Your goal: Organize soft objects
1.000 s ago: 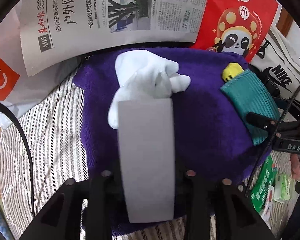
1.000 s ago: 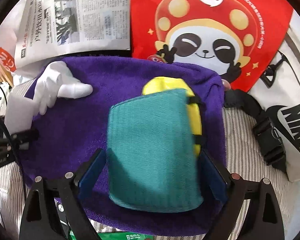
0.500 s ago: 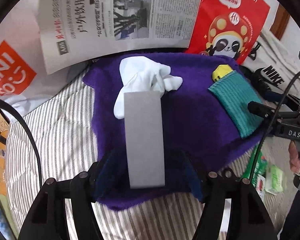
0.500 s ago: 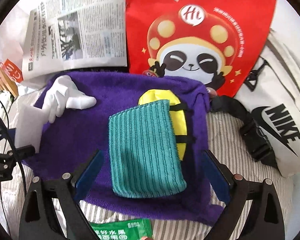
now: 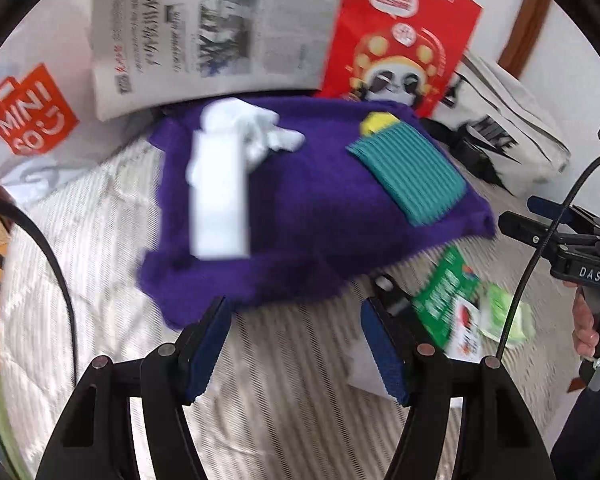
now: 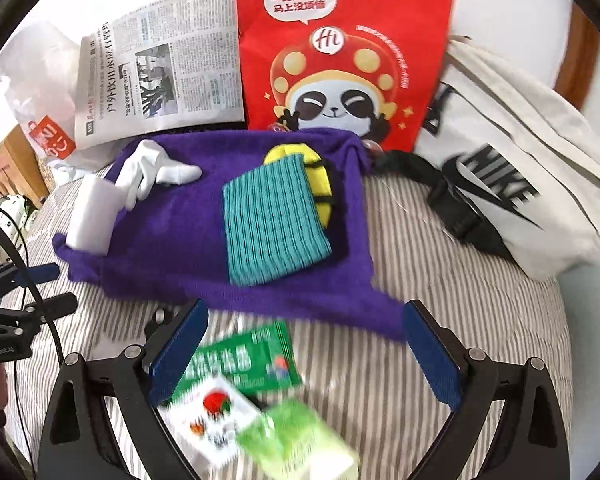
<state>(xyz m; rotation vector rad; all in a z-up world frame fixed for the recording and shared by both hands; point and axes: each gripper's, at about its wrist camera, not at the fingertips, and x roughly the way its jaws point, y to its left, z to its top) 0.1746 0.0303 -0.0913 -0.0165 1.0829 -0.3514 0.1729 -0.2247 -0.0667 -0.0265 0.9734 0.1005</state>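
Striped bedding point(image 6: 440, 280) is carrying a purple towel point(image 6: 180, 240), with a newspaper point(image 6: 160, 80), a red panda bag point(image 6: 340, 60) and a white sports bag point(image 6: 520, 168) standing behind it. Four soft things are already lying on the towel: a white sponge block point(image 5: 218, 196) overlapping a white glove point(image 5: 252, 128) at one end, and a teal ribbed cloth point(image 6: 272, 220) covering a yellow piece point(image 6: 320, 176) at the other. Both the left gripper point(image 5: 296, 344) and the right gripper point(image 6: 304, 356) are hanging wide and empty over the bedding, the left having just been opening. Green packets point(image 6: 244, 364) and a green-wrapped pack point(image 6: 300, 444) are still sitting off the towel, so sorting is looking only partly finished.
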